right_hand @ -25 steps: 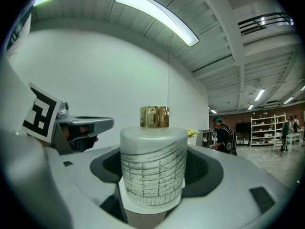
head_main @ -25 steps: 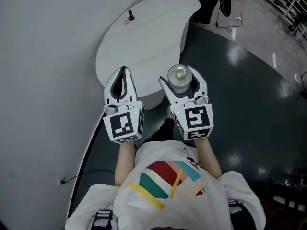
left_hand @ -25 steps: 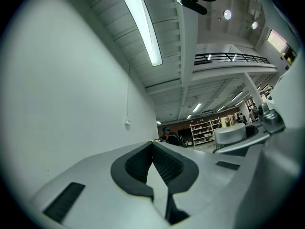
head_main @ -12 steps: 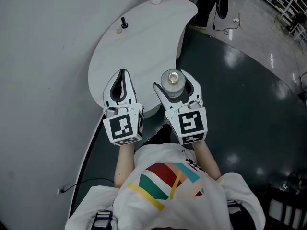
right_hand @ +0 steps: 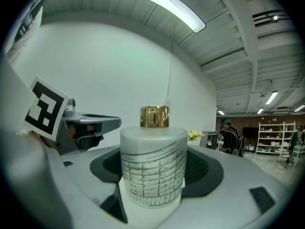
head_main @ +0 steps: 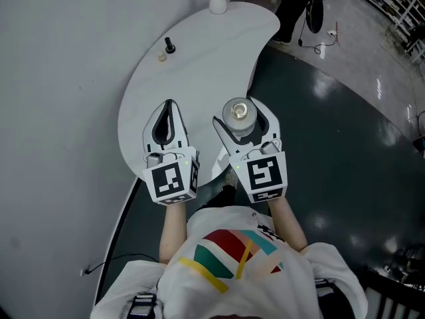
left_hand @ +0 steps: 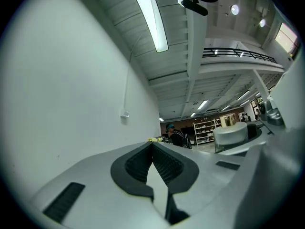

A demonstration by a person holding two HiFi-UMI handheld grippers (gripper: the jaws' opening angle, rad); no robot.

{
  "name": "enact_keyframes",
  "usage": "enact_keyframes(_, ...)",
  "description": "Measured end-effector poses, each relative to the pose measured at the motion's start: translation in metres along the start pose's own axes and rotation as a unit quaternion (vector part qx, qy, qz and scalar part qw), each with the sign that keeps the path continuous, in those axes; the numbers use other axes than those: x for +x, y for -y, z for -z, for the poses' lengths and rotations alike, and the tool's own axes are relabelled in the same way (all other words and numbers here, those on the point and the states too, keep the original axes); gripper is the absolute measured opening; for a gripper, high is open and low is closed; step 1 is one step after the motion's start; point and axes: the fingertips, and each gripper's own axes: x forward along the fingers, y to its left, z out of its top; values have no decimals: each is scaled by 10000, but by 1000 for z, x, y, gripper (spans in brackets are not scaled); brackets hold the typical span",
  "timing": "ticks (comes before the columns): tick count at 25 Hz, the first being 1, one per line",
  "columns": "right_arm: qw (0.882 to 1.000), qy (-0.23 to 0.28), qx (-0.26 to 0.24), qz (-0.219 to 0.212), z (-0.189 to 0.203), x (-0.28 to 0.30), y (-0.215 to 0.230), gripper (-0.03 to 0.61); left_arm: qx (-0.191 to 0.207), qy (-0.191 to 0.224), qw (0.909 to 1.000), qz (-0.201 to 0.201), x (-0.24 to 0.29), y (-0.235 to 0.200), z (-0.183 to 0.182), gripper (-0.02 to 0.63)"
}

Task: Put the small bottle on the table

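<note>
The bottle (right_hand: 152, 168) was clamped upright in the right gripper (head_main: 242, 119) by the table's (head_main: 199, 65) near edge, where it could be tipped off if released early; the left gripper (head_main: 169, 106) was closed and empty.

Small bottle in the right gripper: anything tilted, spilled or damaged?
Nothing stands out. The small bottle stands upright between the fingers of the right gripper, gold cap on, no spill visible. The left gripper is shut and empty.

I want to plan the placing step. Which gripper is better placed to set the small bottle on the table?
Right. The right gripper has its tongs shut on the small bottle, which is upright and appears to be over the white table. The left gripper is shut and empty.
</note>
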Motion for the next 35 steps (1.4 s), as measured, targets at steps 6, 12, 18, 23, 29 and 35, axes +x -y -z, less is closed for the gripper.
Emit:
enact_keyframes(6, 9994, -119, 14, -331, 6, 65, 32, 344, -82, -192, 9994, -285, 59, -12, 20, 18)
enact_keyframes(12, 9978, -46, 144, -647, 4, 117, 47, 344, -27, -192, 9982, -572, 95, -26, 22, 18)
enact_keyframes(18, 9943, 11, 210, -1046, -6, 141, 51, 344, 33, -343, 9942, -1020, 100, -36, 22, 18)
enact_keyframes(23, 9893, 26, 236, -1438, -6, 162, 62, 344, 102, -442, 9886, -1433, 116, -37, 25, 18)
enact_keyframes(29, 9826, 93, 200, -1845, -11, 164, 67, 344, 204, -373, 9841, -1724, 126, -24, 14, 18)
enact_keyframes(35, 9797, 104, 233, -1990, -8, 167, 68, 344, 241, -485, 9807, -1879, 122, -24, 19, 18)
